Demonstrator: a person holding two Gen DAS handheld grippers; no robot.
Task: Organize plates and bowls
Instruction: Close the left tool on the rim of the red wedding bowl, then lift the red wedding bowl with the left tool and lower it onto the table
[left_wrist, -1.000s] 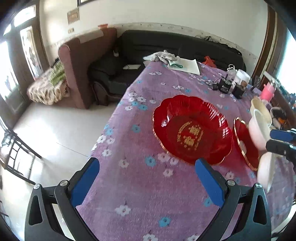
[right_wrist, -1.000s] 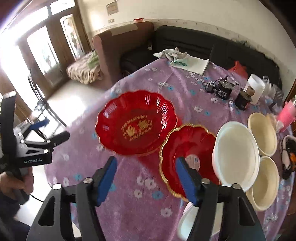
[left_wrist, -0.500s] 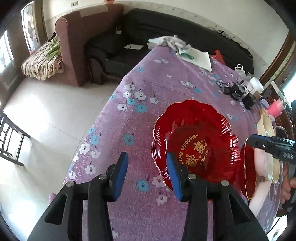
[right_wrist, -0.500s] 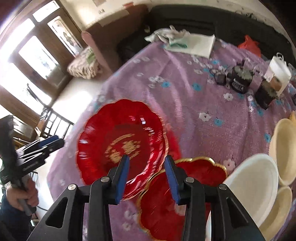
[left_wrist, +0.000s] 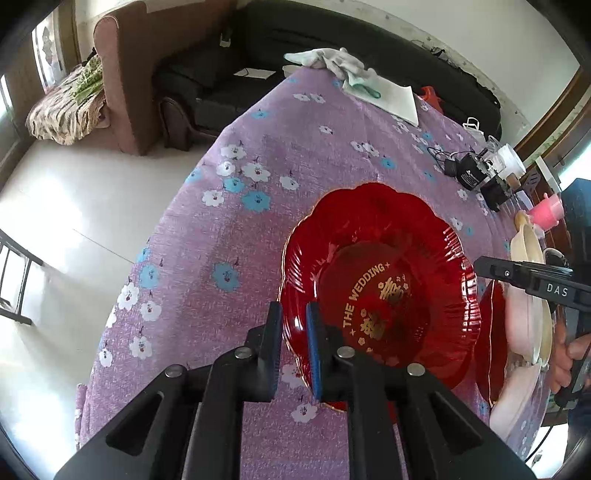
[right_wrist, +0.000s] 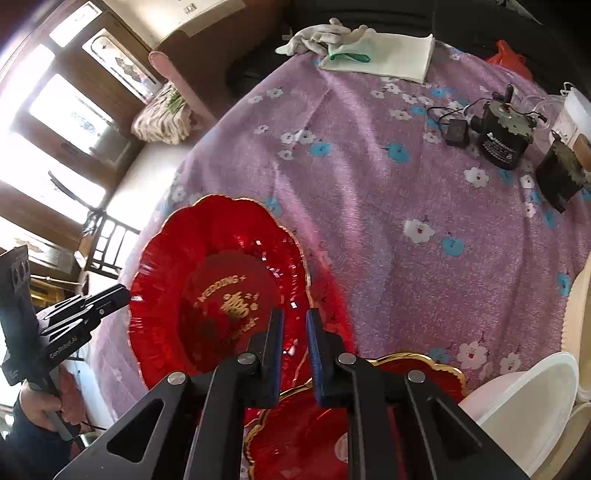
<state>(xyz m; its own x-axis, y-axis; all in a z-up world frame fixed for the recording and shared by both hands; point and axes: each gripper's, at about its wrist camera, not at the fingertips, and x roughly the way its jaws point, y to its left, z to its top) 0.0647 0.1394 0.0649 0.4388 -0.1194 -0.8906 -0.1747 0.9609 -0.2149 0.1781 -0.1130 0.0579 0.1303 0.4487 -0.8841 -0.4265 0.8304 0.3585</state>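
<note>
Now both grippers pinch opposite rims of the big red plate (left_wrist: 380, 284) on the purple cloth (left_wrist: 229, 221): left gripper (left_wrist: 294, 347) closing on its near edge, right gripper (right_wrist: 294, 347) nipping the side by the 2nd red plate (right_wrist: 314, 435). Thin, glossy rims could slip if lifted unevenly.

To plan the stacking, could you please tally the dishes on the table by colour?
Red plates: 2
White dishes: 2
Cream bowls: 2
Total: 6
</note>
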